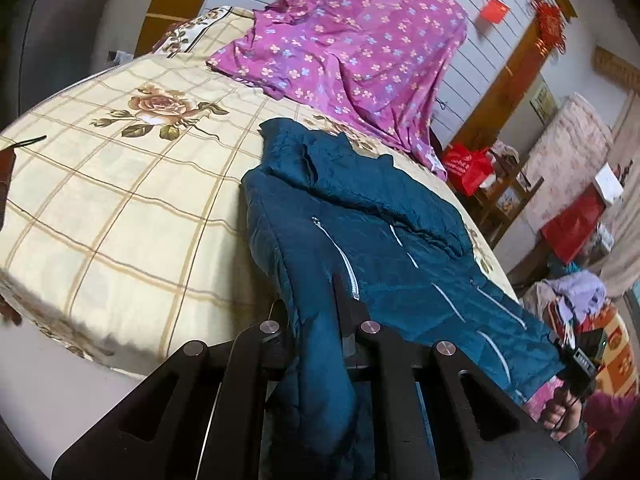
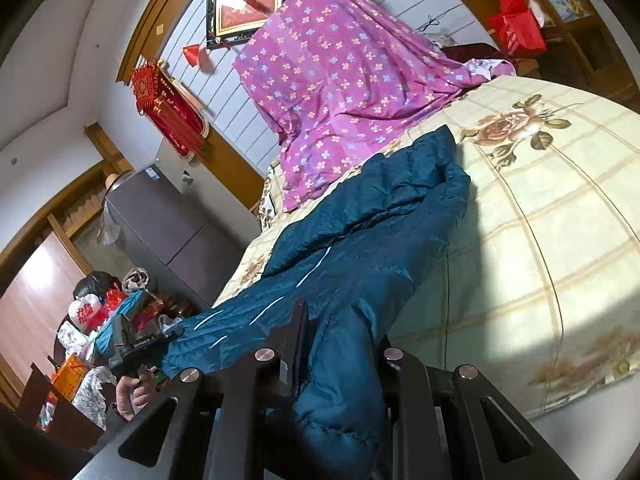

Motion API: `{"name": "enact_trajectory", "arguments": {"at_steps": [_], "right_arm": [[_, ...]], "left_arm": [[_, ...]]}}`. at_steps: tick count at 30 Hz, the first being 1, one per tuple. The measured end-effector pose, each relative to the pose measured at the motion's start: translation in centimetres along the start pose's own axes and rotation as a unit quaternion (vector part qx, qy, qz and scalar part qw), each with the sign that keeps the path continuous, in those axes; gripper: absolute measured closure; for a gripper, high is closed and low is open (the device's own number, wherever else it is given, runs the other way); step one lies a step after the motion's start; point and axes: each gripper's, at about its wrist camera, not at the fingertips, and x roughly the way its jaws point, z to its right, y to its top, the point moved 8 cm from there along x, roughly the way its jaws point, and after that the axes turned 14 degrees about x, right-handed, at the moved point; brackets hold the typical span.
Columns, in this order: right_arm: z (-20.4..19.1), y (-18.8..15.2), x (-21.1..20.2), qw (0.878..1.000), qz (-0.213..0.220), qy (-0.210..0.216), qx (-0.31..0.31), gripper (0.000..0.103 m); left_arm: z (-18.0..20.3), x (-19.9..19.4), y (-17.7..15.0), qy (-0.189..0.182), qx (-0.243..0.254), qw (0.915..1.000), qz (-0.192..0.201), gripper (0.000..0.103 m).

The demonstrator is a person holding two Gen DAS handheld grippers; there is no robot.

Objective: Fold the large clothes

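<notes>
A teal padded jacket (image 1: 360, 216) with white zips lies stretched across the bed's cream checked sheet (image 1: 120, 200). My left gripper (image 1: 316, 320) is shut on one end of the jacket, with fabric bunched between its fingers. My right gripper (image 2: 340, 340) is shut on the other end of the jacket (image 2: 360, 240), which drapes down between its fingers. Each view shows the other gripper at the jacket's far corner: the right one in the left wrist view (image 1: 576, 364), the left one in the right wrist view (image 2: 132, 344). The jacket hangs taut between them near the bed's edge.
A purple flowered cloth (image 1: 352, 40) covers a pile at the head of the bed. Red bags (image 1: 468, 164) and cluttered shelves stand beside the bed. A dark cabinet (image 2: 168, 224) and a heap of items (image 2: 100, 312) are on the other side.
</notes>
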Motion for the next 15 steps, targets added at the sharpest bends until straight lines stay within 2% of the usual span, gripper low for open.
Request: {"name": "enact_trajectory", "arguments": {"at_steps": [7, 15], "right_arm": [[-1.0, -1.5, -2.0, 0.999, 0.016, -0.030, -0.026, 0.085], [-4.7, -2.9, -5.4, 0.990, 0.054, -0.081, -0.104, 0.086]], "left_arm": [[0.4, -2.3, -2.0, 0.007, 0.021, 0.9997, 0.010, 0.095], [1.5, -7.0, -2.8, 0.008, 0.042, 0.9978, 0.051, 0.095]]}}
